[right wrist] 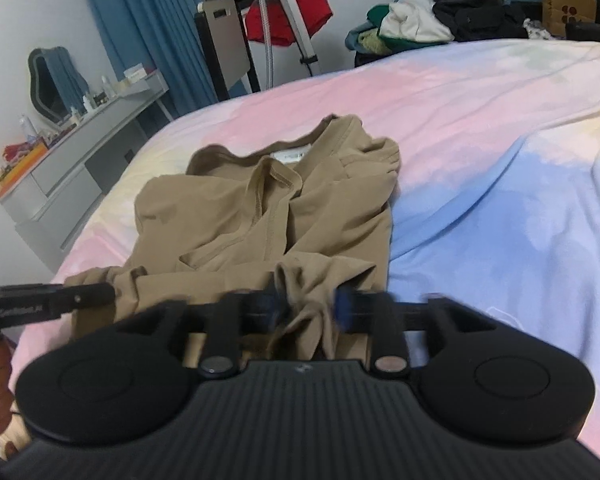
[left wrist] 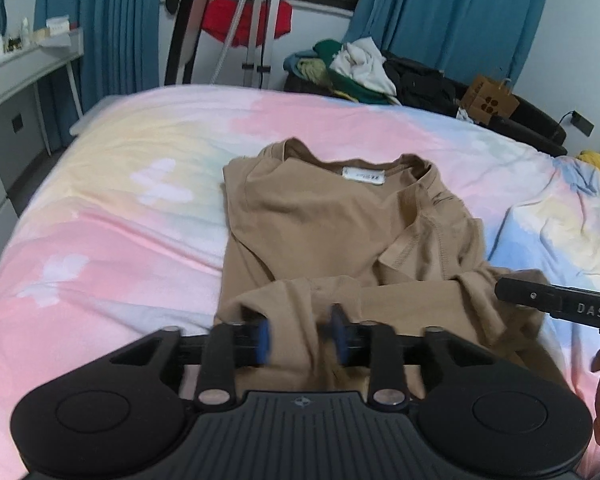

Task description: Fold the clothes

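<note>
A tan T-shirt lies on the pastel bedspread, sleeves folded in, collar and white label at the far end. My left gripper holds the near hem's left part, with bunched cloth between its blue pads. My right gripper holds the hem's right part of the same shirt the same way. Both hems are raised a little off the bed. Each gripper shows in the other's view as a black bar at the side.
A pile of clothes and a brown paper bag sit beyond the bed's far edge. A grey dresser with small items stands at the left. A tripod and blue curtains stand behind.
</note>
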The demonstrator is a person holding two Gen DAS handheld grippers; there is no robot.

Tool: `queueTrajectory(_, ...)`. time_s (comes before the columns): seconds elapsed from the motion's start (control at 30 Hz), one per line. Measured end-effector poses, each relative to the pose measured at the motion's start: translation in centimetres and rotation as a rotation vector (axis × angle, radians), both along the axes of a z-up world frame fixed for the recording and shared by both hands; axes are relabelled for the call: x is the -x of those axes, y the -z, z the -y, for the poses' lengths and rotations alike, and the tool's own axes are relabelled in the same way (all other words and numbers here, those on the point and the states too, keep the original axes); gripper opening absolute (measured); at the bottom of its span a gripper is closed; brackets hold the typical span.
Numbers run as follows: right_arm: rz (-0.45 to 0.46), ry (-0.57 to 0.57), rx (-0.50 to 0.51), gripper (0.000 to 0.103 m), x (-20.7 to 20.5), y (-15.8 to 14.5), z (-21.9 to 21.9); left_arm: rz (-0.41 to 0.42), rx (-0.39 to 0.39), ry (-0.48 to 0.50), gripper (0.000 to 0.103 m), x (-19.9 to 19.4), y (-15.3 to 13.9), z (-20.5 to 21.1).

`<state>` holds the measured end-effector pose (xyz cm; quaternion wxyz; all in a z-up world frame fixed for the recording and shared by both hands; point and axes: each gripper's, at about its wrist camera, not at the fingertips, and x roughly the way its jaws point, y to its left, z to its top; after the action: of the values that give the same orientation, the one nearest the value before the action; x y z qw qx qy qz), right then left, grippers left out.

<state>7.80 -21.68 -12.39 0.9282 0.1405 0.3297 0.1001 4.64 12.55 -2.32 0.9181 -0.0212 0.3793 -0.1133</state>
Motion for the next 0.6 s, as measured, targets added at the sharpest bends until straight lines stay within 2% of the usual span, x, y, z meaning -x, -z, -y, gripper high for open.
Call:
queueTrajectory(0.03,0.016,0.004,-0.002,0.066,0.6,-0.4,0.1,0.02,0.0,-0.004,0.049,0.8,-0.7,0.2)
queueTrajectory(0.1,0.061,0.011,0.0,0.073,2.2,-1.3,0.2,0.059,0.005,-0.003,0.061,2.7,-2.2,0.4)
queueTrajectory(0.23,0.114,0.022,0.015,0.079,5.2,-3.1,0.1,0.108,0.011,0.0,0.072,6.3,-3.9,0.7)
queueTrajectory(0.43,0.177,0.021,0.043,0.08,9.3,-5.0,-0.5,0.171,0.01,0.012,0.084,10.9,-5.6,1.0)
queueTrajectory(0.6,0.208,0.005,0.053,0.08,11.7,-5.3,-1.1,0.194,0.023,0.014,0.096,13.4,-5.6,0.9)
